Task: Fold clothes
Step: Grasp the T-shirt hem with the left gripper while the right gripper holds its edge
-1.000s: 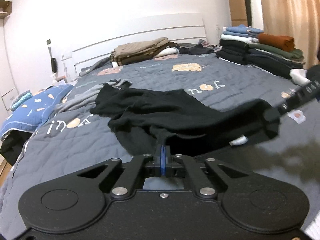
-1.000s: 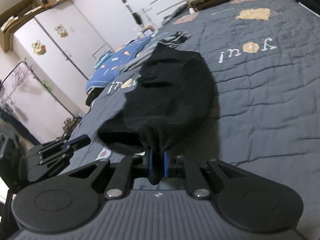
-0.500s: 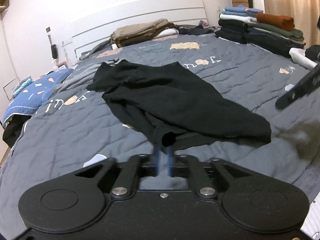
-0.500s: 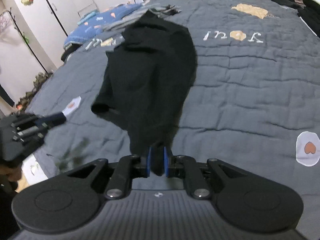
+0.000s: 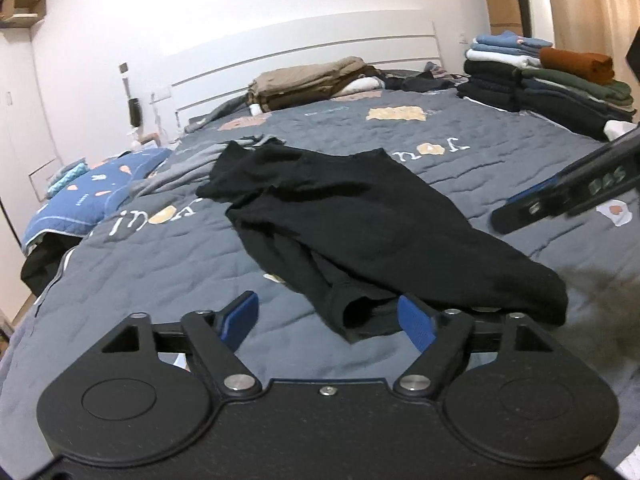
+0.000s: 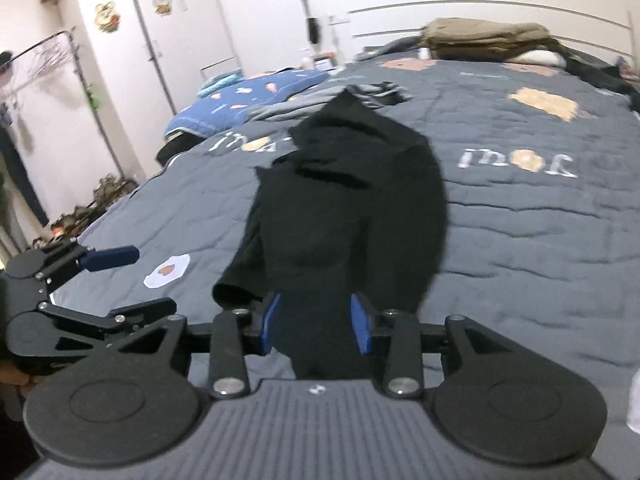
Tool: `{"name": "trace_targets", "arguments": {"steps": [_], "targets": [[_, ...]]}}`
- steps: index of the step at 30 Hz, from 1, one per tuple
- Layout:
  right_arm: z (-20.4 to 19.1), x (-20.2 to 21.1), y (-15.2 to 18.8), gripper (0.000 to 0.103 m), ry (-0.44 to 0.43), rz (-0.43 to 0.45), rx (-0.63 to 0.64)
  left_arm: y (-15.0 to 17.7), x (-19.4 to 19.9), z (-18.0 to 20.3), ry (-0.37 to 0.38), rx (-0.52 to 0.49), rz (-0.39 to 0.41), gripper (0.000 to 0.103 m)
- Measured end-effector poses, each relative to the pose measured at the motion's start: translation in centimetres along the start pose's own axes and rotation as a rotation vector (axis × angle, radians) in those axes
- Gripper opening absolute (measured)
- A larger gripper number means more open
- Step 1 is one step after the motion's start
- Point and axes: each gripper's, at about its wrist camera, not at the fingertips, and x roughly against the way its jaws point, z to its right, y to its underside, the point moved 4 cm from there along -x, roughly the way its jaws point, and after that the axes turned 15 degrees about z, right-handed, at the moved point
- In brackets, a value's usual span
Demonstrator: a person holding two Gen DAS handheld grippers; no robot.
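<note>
black knit garment (image 5: 360, 216), long-sleeved by the look of it, lying lengthwise on the grey quilted bedspread (image 5: 500, 148), roughly mid-bed; folded loosely over itself, edges uneven, one cuff or hem opening (image 5: 352, 316) facing the near edge.

left gripper (image 5: 332, 320): jaws opening, blue pads spread wide to either side of the near hem. fabric lies between them but neither pad presses on it.

right gripper (image 6: 316, 328): jaws opening too, less widely. black cloth sits in the gap and runs down toward the body of the tool; the pads appear clear of it, though the view is blurred and contact cannot be ruled out. seen from the left wrist view it shows as a dark bar at the right edge (image 5: 560, 196), apart from the garment.

step in hand, judged: release after laying the garment down, the two near corners let go onto the bed. fold incomplete: the shape is a rumpled strip, not a tidy rectangle.

next move, judged: draw both claws back clear of the cloth, then re-grip, probably the far end or a long side, and carry it over to halve the piece; smoothing the bunched sleeve area first would help.

surroundings: grey garment (image 5: 188, 164) just beyond the black one's far end; blue patterned quilt (image 5: 92, 196) at the left bed edge; stack of folded clothes (image 5: 552, 76) at far right; tan pile (image 5: 312, 80) by the white headboard (image 5: 304, 40).
</note>
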Motion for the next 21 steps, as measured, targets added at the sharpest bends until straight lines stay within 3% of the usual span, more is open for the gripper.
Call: {"name": "trace_targets", "arguments": {"steps": [2,10,21], "targets": [[-0.8,-0.9,0.3,0.038,-0.023,0.010,0.030,0.0,0.1,-0.2,-0.015,-0.008,0.009,0.089],[-3.1,-4.2,1.2,0.038,-0.053,0.000,0.153,-0.5,0.2,-1.8,-0.058,0.037,0.015,0.094],[-3.8,-7.2,4.5,0.038,-0.011,-0.088,0.344,-0.7,-0.1,-2.9,-0.087,0.085,0.003,0.094]]}}
